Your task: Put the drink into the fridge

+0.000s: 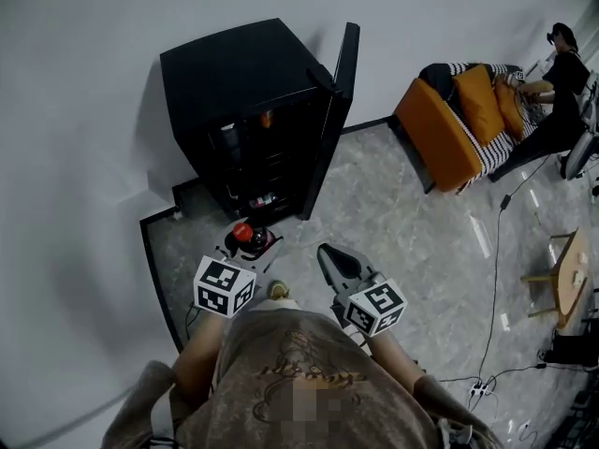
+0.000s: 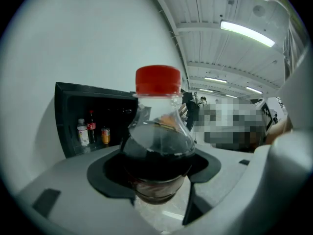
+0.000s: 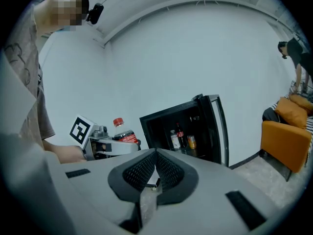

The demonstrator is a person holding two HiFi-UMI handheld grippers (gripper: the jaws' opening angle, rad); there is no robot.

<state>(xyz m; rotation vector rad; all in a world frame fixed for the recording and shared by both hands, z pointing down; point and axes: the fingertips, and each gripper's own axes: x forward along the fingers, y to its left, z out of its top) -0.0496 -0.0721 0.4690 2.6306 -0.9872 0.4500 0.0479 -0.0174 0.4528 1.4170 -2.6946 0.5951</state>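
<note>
Drink bottle [image 2: 157, 141]: clear plastic, red screw cap, dark cola filling its rounded body. It is standing upright, the left gripper [image 2: 159, 173] clamping its pads around its lower body, outside the open black fridge [image 1: 253, 110]. Right gripper [image 3: 155, 168] is hovering, jaws pressed together, carrying nothing.

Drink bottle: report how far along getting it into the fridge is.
Done: the fridge door stands open, and the left gripper is clamped on the red-capped drink bottle. In hand: the bottle is held out in front of the fridge, outside it. Left: set it inside and let go. The right gripper is shut and empty.
</note>
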